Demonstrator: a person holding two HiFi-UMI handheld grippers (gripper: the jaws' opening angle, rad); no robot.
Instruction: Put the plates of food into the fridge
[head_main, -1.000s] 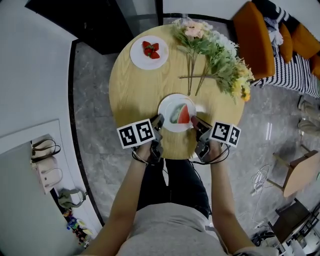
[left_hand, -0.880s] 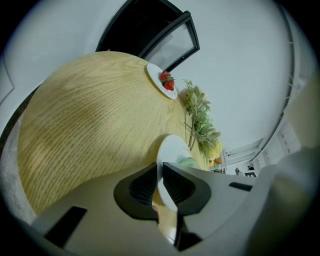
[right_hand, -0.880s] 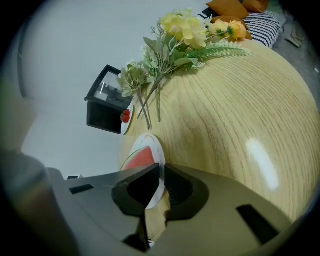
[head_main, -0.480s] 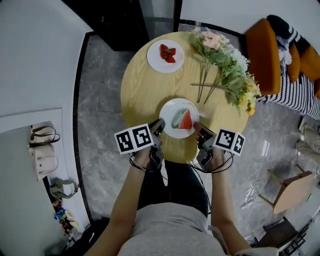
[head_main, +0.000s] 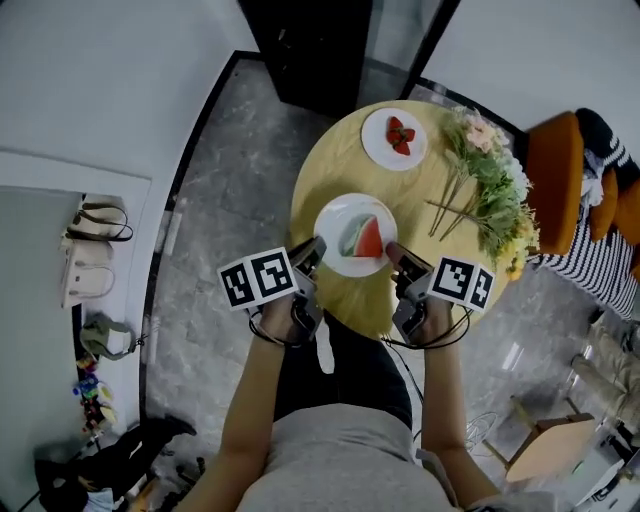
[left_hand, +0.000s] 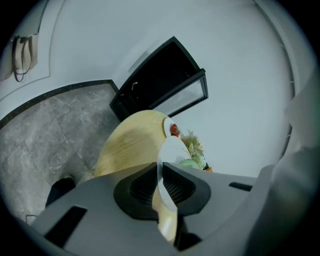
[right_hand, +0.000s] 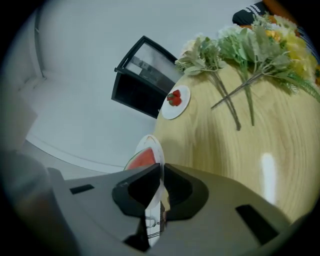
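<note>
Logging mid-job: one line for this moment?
left tool: shut on white round plate of watermelon | right tool: shut on same plate | white plate of strawberries: on round wooden table

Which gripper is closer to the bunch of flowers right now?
Right. The right gripper grips the watermelon plate at the rim on the side facing the flowers; the left gripper grips the opposite rim, farther away.

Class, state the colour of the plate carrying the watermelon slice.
White. The plate shows best in the head view.
</note>
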